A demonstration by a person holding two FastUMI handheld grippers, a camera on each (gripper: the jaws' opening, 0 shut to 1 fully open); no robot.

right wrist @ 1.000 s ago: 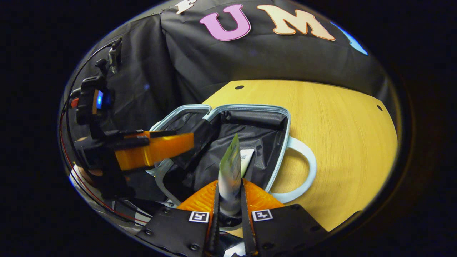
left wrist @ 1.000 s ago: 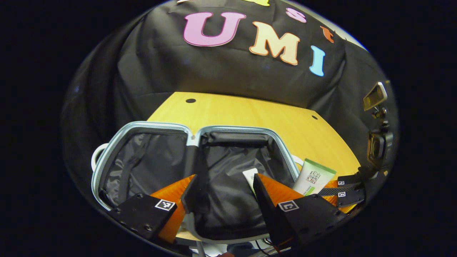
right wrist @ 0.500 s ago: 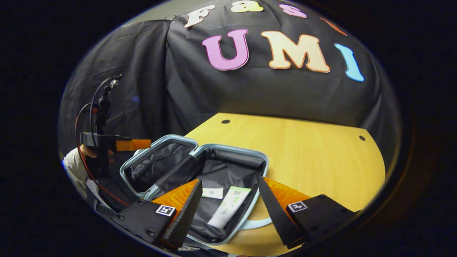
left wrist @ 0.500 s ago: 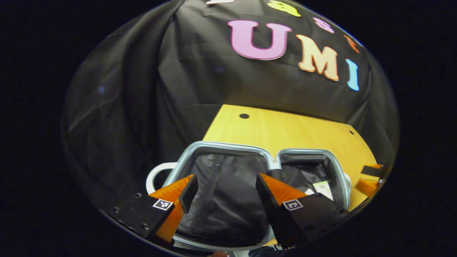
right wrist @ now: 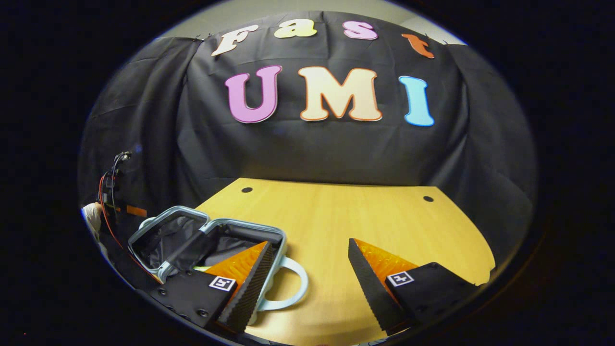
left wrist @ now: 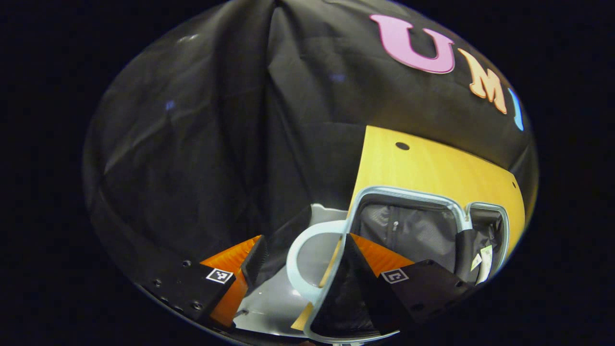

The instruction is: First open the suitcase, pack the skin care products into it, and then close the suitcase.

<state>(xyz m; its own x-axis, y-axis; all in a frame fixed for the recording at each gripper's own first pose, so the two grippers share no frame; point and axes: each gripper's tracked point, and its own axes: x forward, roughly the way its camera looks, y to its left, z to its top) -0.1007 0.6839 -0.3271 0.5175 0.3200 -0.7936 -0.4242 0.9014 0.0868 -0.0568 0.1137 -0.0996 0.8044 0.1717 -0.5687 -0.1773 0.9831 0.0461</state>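
The suitcase (right wrist: pixel 211 240) lies open on the wooden table (right wrist: pixel 365 226), skin care tubes (left wrist: pixel 483 257) inside. Both the left gripper (left wrist: pixel 302 259) and right gripper (right wrist: pixel 307 269) stand apart, empty. The shell looks rigid and light, the lining soft. To close, grip the lid's rim or handle (left wrist: pixel 300 262).

Both the left gripper (left wrist: pixel 300 254) and the right gripper (right wrist: pixel 310 274) have orange ribbed fingers faced with black serrated pads, on black blocks bearing screws and small square black-and-white markers. At the far left of the right gripper view, red and black cables (right wrist: pixel 106 202) and a white sleeve (right wrist: pixel 91 216).
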